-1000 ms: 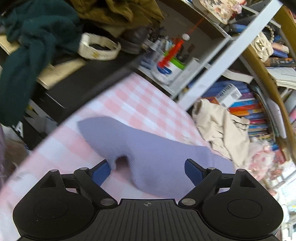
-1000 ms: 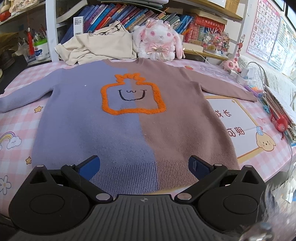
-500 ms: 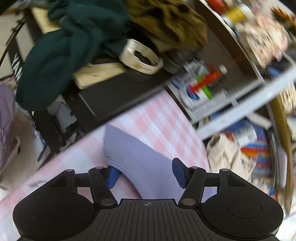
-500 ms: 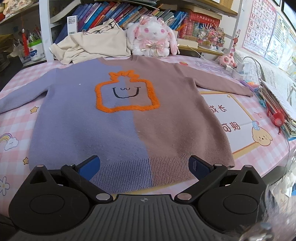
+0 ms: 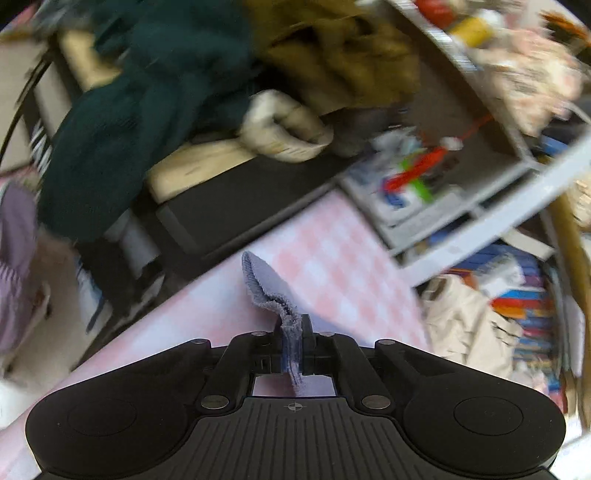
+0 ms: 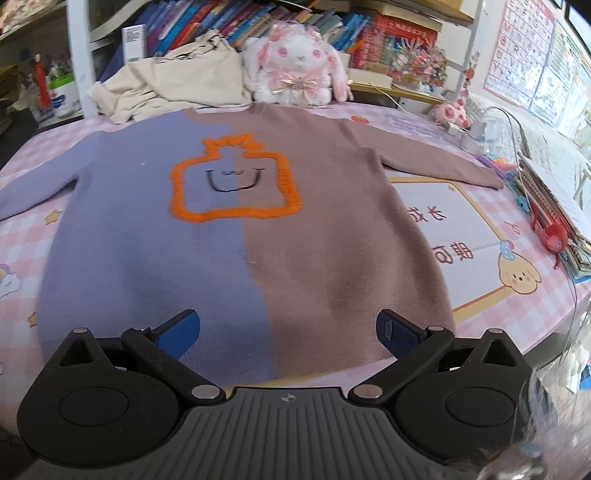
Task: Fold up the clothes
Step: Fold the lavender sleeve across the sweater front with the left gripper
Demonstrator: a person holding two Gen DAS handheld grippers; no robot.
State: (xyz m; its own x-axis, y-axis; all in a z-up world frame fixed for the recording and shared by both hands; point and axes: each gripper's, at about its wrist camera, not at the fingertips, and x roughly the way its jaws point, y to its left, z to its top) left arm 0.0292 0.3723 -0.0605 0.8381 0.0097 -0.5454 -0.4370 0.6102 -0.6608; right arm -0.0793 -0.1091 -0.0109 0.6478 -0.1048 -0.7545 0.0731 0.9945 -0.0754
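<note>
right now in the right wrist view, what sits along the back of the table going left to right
pen pot → cream garment → plush bunny → small pink toy

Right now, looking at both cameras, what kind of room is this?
Probably a child's bedroom or study corner at home. A shelf crammed with colourful books runs behind the table, a plush bunny sits against it, and an alphabet poster hangs on the wall.
</note>
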